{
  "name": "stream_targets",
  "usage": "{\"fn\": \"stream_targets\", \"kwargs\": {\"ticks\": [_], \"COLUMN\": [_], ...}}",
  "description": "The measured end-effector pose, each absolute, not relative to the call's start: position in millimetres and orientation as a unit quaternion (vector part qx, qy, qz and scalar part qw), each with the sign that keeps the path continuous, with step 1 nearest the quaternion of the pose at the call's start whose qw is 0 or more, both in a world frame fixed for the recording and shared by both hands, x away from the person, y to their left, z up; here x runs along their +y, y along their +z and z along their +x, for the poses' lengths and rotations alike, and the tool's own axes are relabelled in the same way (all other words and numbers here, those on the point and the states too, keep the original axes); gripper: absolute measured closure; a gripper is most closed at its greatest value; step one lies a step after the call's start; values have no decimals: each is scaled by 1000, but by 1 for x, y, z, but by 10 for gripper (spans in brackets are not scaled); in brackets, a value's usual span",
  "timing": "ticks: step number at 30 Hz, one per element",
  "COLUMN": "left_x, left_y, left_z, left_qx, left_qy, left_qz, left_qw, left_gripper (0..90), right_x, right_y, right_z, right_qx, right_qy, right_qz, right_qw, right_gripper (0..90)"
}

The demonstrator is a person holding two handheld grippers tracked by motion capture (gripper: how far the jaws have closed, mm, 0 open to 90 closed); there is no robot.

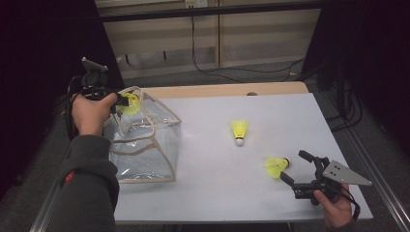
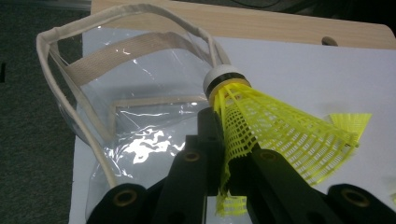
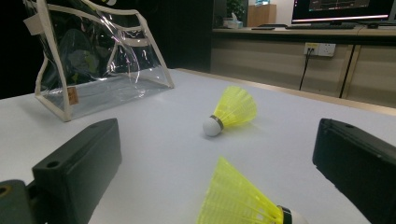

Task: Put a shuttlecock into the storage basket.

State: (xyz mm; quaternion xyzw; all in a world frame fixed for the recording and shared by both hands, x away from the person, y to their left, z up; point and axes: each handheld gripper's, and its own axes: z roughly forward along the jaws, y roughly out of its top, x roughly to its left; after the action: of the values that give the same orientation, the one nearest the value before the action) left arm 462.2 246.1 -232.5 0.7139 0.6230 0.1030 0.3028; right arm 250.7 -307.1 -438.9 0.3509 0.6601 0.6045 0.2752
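Shuttlecock (image 2: 261, 126) skirts are looking light and crushable; the left gripper (image 1: 122, 102) is pinching one over the clear bag (image 1: 145, 145) at the table's left edge, the right gripper (image 1: 295, 168) gaping wide around another (image 1: 276, 166) near the front right corner.

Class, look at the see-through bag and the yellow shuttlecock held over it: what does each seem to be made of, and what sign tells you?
Clear bag with beige trim: likely soft glossy plastic film, since it creases and glints; the edging looks like woven fabric tape. Yellow shuttlecock shut in the left gripper: its skirt looks like moulded plastic mesh, and its white cap could be foam or cork, which cannot be told.
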Motion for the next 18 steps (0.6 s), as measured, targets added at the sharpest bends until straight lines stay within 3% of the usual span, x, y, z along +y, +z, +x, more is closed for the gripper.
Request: {"fn": "stream_targets", "kwargs": {"ticks": [18], "left_x": [244], "left_y": [-240], "left_z": [469], "left_qx": [631], "left_qy": [108], "left_qz": [710], "left_qw": [294], "left_gripper": [875], "right_x": [-307], "right_y": [-438], "right_z": [250], "right_qx": [660], "right_qy": [606], "right_qz": [349], "right_qw": [274], "right_gripper": [10]}}
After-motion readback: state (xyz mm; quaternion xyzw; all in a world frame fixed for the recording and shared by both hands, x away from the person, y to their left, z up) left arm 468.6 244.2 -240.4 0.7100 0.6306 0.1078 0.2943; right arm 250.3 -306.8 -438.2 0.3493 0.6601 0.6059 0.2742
